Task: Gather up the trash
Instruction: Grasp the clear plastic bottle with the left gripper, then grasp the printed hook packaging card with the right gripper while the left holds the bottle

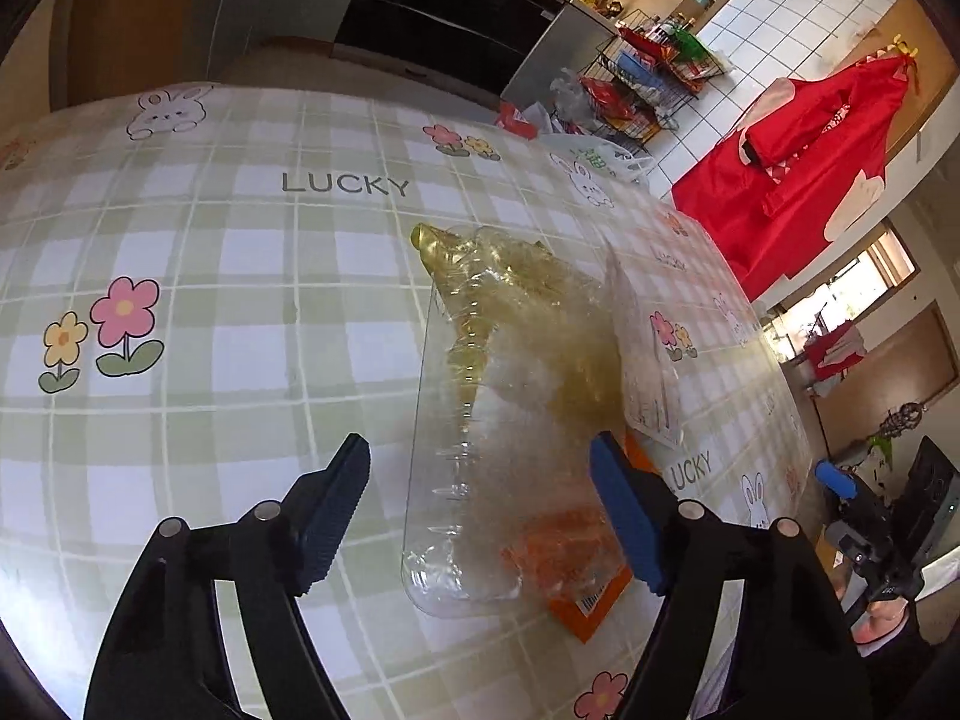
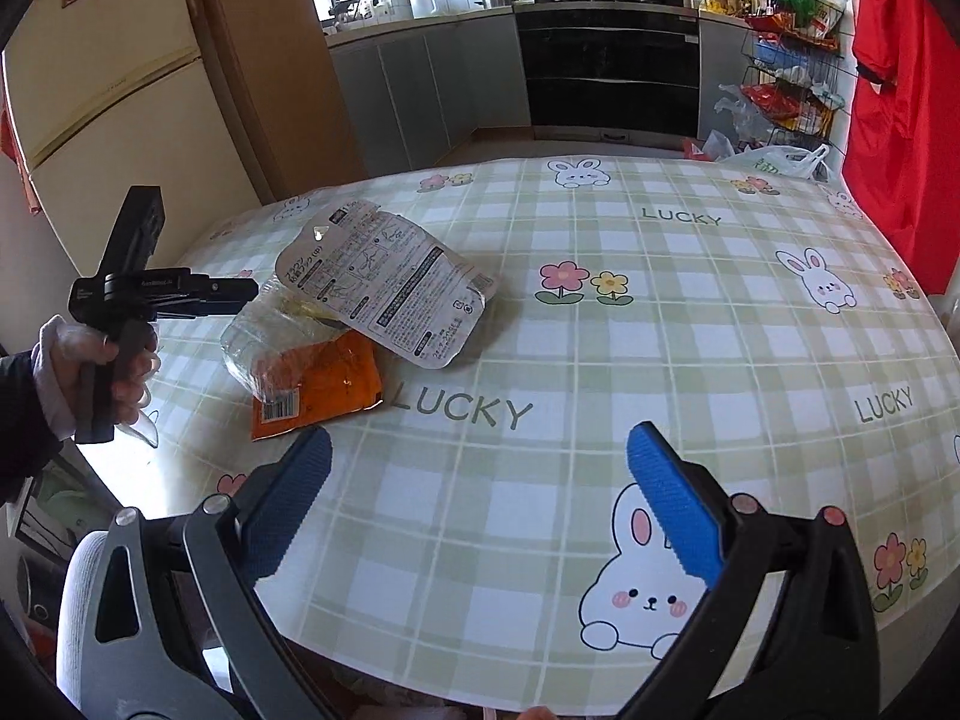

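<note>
A crushed clear plastic bottle (image 1: 480,420) with a yellowish neck lies on the checked tablecloth (image 1: 240,276). It rests on an orange wrapper (image 1: 591,594) and against a white printed package (image 1: 645,360). My left gripper (image 1: 480,510) is open, its fingers on either side of the bottle's base. In the right wrist view the same pile shows at the left: bottle (image 2: 270,336), orange wrapper (image 2: 336,384), white package (image 2: 390,282). My right gripper (image 2: 480,510) is open and empty above bare tablecloth, to the right of the pile.
A white plastic bag (image 2: 780,162) sits at the table's far edge. Beyond it stand a wire rack of goods (image 2: 786,72), kitchen cabinets and an oven. A red garment (image 2: 894,120) hangs at the right. A fridge (image 2: 102,90) stands at the left.
</note>
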Demonstrator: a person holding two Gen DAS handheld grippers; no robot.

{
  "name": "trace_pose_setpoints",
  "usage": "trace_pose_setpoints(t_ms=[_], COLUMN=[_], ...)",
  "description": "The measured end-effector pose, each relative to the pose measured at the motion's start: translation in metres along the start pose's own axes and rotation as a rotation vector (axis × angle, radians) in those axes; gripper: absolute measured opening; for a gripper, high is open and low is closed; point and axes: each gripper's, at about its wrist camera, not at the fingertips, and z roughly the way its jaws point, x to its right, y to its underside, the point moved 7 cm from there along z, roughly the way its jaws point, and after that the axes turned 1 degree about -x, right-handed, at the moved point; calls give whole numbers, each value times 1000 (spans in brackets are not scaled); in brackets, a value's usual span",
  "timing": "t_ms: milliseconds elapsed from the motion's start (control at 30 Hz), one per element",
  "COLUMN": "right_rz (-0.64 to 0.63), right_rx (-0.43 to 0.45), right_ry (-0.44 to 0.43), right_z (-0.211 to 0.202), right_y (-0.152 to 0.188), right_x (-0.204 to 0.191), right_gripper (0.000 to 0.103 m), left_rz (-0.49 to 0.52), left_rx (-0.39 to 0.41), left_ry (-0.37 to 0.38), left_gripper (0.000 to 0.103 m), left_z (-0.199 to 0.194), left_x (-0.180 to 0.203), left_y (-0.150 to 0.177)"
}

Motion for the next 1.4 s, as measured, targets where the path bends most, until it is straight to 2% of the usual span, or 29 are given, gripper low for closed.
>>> trace_pose_setpoints(t_ms=[167,400,467,500,567,667,800,933,1100,1267,1367,1400], right_rz=[-35,-81,-106,-118,-149,-184,-341,-446,-470,-455,-420,-408], right_rx=[-16,-29,-30,-33,-38,-88,-120,-141,-173,-156,-153,-156], right_ry=[-1,-20,-19,-19,-27,-58,-36,-17,-5,-14,-59,-75], right_z=[24,46,52,56,64,82,108,136,160,161,156,154], right_y=[-12,-25,-28,-31,-37,-44,-53,-56,-52,-52,-54,-56], right_x=[-6,-22,-26,-28,-32,-38,-58,-78,-88,-88,-85,-84], right_gripper=[97,97,97,97,97,97,97,97,98,96,89,82], left_rz=[9,31,39,49,43,75,67,76,55,55,29,30], left_rx=[-37,-49,-52,-58,-64,-46,-19,-14,16,12,-6,-7], left_ry=[85,116,112,110,107,71,81,75,115,153,194,194], left_gripper=[73,73,69,64,62,57,45,41,39,36,34,34], left_z=[15,28,30,30,29,20,3,-9,-30,-40,-40,-40], left_x=[-2,1,2,2,2,6,10,13,17,23,25,25], left_y=[1,1,2,2,3,3,3,11,17,22,26,27])
